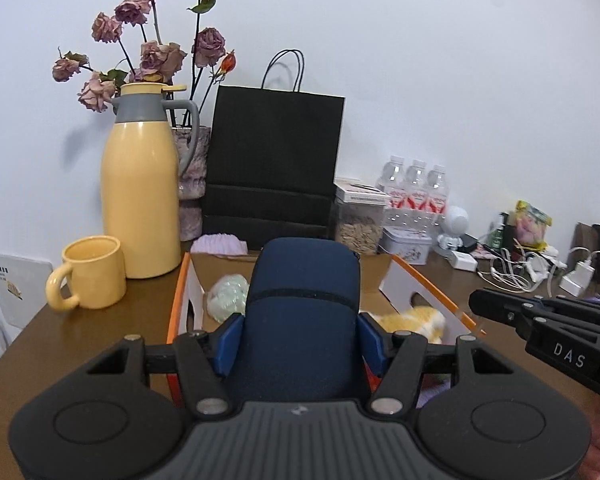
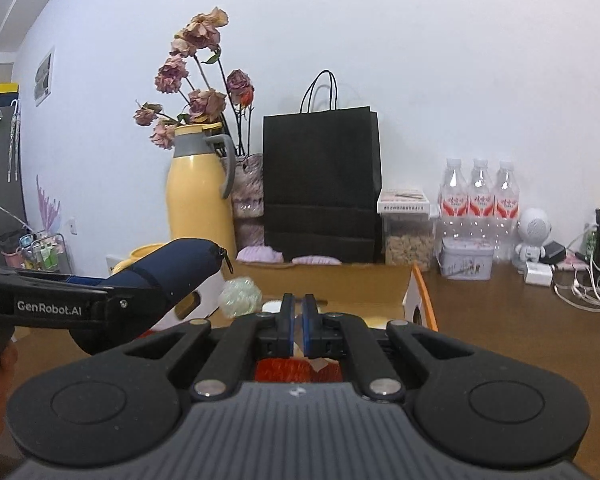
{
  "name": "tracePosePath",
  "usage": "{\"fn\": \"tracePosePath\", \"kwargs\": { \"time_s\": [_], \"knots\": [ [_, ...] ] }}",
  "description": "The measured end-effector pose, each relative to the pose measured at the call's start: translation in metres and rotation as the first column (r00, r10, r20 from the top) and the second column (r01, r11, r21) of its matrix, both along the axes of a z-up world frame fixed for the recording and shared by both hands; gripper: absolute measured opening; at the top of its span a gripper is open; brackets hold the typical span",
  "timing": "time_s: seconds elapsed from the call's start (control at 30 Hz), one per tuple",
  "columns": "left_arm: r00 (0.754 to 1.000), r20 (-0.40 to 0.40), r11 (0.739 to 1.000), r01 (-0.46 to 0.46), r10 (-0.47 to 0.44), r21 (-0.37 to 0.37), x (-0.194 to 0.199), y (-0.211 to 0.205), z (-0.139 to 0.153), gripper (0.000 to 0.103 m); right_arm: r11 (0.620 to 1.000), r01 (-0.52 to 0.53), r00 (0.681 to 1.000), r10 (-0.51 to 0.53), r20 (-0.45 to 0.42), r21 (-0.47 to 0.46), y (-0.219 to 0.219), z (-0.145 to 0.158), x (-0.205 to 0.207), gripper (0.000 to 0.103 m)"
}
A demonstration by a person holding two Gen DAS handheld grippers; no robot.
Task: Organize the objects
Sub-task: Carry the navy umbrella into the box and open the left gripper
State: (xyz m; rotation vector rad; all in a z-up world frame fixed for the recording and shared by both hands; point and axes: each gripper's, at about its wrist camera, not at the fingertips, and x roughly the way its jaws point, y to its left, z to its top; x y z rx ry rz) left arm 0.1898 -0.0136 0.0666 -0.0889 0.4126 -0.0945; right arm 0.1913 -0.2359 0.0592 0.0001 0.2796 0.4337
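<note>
The navy-blue zippered fabric pouch, rounded and soft-sided, was held in the air above the open cardboard box with orange edges, gripped across its width by the left gripper, whose blue-padded fingers pressed both flanks. Its zipper end pointed forward and slightly up, probably so it could go into the box end-first. The right gripper hovered just right of the box over the brown wooden counter, fingers almost together with only a thin gap and nothing between them; likely idle, kept out of the way.

Inside the box: one pale green mesh ball and one yellow-and-white plush toy, partly hidden. Other contents were not clear.

Behind the box, counted:
- one black paper carrier bag
- one yellow thermos jug with grey collar
- one yellow ceramic mug
- three clear water bottles with red labels
- one clear lidded container of grain
- one small white robot figurine

Dried roses stood behind the jug.
</note>
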Motion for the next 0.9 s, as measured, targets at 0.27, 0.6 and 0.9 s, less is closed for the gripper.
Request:
{"fn": "tracePosePath", "kwargs": {
  "time_s": [0.27, 0.6, 0.9],
  "knots": [
    [0.999, -0.021, 0.999, -0.034, 0.034, -0.001, 0.059, 0.001, -0.006, 0.059, 1.0, 0.023, 1.0, -0.023, -0.005, -0.006, 0.013, -0.001, 0.056, 0.004],
    [0.997, -0.049, 0.998, -0.057, 0.057, 0.015, 0.119, 0.0, -0.02, 0.059, 0.998, 0.064, 0.995, -0.065, -0.07, -0.006, 0.019, -0.022, 0.118, 0.004],
    [0.995, -0.084, 0.997, -0.045, 0.05, 0.058, 0.141, 0.001, -0.034, 0.063, 0.997, 0.066, 0.991, -0.071, -0.113, -0.047, 0.02, -0.036, 0.145, 0.005]
  ]
}}
